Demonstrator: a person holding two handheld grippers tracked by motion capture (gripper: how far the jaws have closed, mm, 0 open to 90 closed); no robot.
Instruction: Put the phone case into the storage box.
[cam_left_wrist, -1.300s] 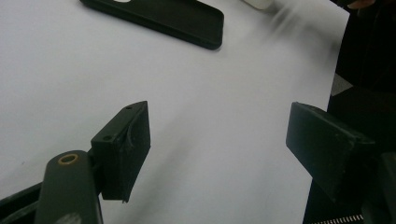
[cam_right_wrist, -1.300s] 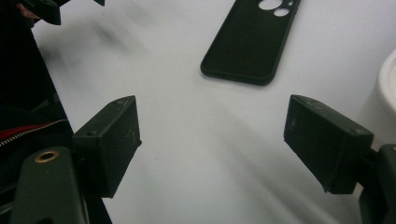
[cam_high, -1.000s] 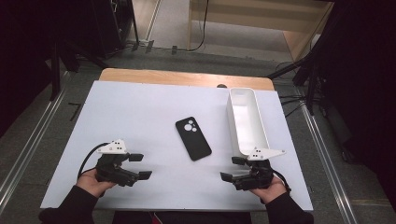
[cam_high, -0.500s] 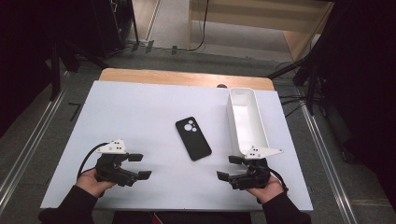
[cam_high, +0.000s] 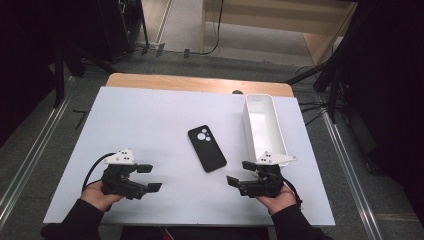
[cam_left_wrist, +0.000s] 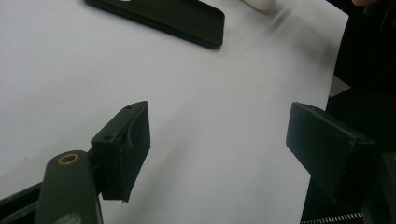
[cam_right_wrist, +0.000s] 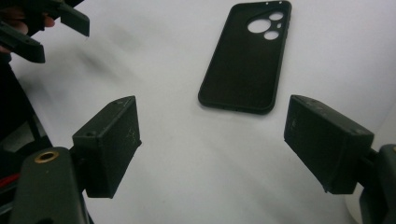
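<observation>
Black phone case (cam_high: 206, 148) lies face down mid-table, just left of the white bin (cam_high: 263, 128), untouched. Since a second ago the right gripper (cam_high: 236, 175) has crept leftward toward the case's near end, likely lining up a pick. Its jaws stand apart, holding nothing. The left gripper (cam_high: 148, 177) waits near left, jaws also spread and empty.
</observation>
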